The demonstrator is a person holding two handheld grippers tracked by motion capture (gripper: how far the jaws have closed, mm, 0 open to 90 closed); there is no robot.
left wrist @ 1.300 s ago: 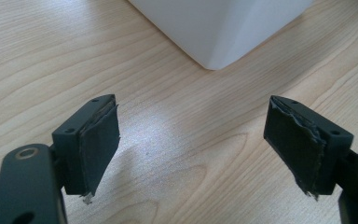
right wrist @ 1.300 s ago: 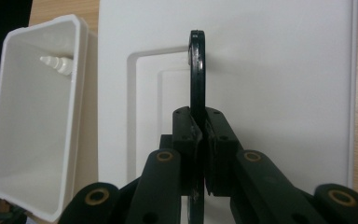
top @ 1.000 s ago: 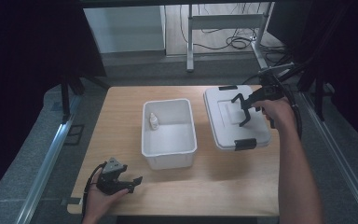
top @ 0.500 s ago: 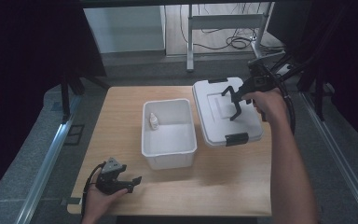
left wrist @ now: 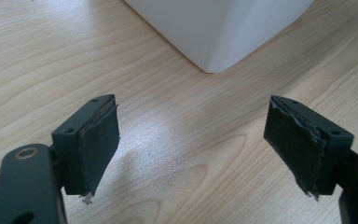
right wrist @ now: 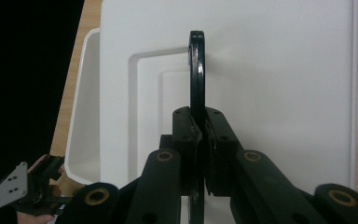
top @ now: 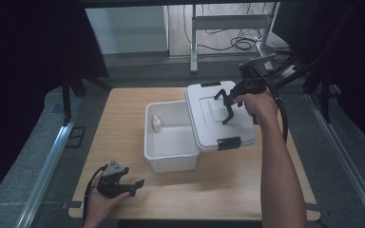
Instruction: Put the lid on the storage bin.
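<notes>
The white lid (top: 218, 118) is held just right of the frame's centre in the high view, its left edge overlapping the right rim of the open white bin (top: 171, 159) while the rest hangs out to the bin's right. It appears slightly tilted and lifted rather than seated. The lid's long axis runs from the upper part of the frame toward the lower part, roughly parallel to the bin's long axis, so the gap to be closed lies leftward across the frame. A black latch (top: 229, 142) is seen on the lid's near edge and another on the far edge.

The black handle (right wrist: 196, 70) on top of the lid is clamped edge-on between the jaws of the right gripper (top: 228, 105), which are pressed together on it in the right gripper view. This gripper is plainly the one placed for the move, judged to be a shift of the lid over the bin.

Inside the bin, a small white bottle (top: 156, 123) stands near the far left corner.

The left gripper (top: 134, 183) rests on the wooden counter (top: 123, 114) at the lower left of the frame, well apart from the lid, its jaws spread wide with nothing between them and a bin corner ahead.
</notes>
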